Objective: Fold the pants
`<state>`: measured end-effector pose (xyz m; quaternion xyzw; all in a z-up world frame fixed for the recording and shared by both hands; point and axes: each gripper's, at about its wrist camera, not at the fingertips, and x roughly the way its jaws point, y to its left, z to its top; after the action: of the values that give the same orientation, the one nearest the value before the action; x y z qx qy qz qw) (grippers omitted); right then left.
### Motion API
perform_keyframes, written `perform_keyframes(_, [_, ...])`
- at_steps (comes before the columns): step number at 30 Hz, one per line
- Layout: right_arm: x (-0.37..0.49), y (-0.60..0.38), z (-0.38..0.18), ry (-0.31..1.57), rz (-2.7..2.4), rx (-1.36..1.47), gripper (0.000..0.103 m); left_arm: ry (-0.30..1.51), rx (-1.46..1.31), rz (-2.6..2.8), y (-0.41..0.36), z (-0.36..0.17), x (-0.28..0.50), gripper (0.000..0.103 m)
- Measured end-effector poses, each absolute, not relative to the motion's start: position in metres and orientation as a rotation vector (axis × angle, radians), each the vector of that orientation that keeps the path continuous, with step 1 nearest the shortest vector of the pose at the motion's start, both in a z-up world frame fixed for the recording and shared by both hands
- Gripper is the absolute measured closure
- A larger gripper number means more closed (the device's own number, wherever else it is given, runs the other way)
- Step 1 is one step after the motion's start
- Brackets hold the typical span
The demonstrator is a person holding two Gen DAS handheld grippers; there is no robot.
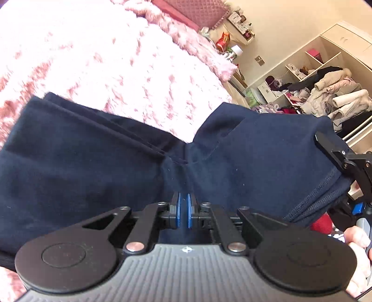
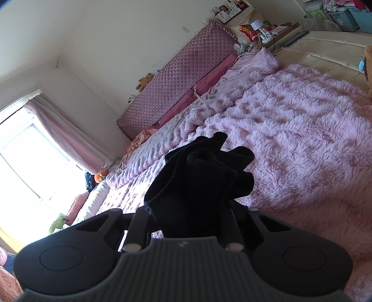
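Both grippers, left gripper (image 1: 183, 210) and right gripper (image 2: 190, 209), pinch the navy pants (image 1: 93, 162) stretched between them.

Bedroom, cream walls (image 2: 97, 39). Bed covered by a fluffy pink blanket (image 2: 302, 139), quilted mauve headboard (image 2: 183, 86) against the wall, small teddy bear (image 2: 144, 81) on its top edge. Bright window (image 2: 21, 160) at left with pink curtain (image 2: 60, 137), daylight blown out. Cluttered bedside shelf (image 2: 262, 27) past the headboard with a white lamp and red packet. Open cream wardrobe (image 1: 325, 69) stuffed with piled coats and clothes (image 1: 334, 95). Blue storage bins (image 2: 348, 14) in the far corner.
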<state>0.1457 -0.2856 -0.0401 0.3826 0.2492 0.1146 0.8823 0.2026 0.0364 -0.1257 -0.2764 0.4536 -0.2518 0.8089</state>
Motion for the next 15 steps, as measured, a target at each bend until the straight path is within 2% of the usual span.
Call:
perform_keyframes(3, [0.144,-0.291,-0.041,0.514,0.220,0.815,0.088,1.086,-0.661,-0.578,0.021,-0.152,0.203,0.103])
perform_keyframes(11, [0.151,-0.294,-0.046,0.572,0.188,0.842,0.088,1.032,-0.451,-0.552,-0.001,-0.138,0.164,0.103])
perform_keyframes(15, [0.154,-0.283,-0.038,0.586,0.204,0.783,0.088,1.078,-0.514,-0.517,0.014,-0.140,0.151,0.103])
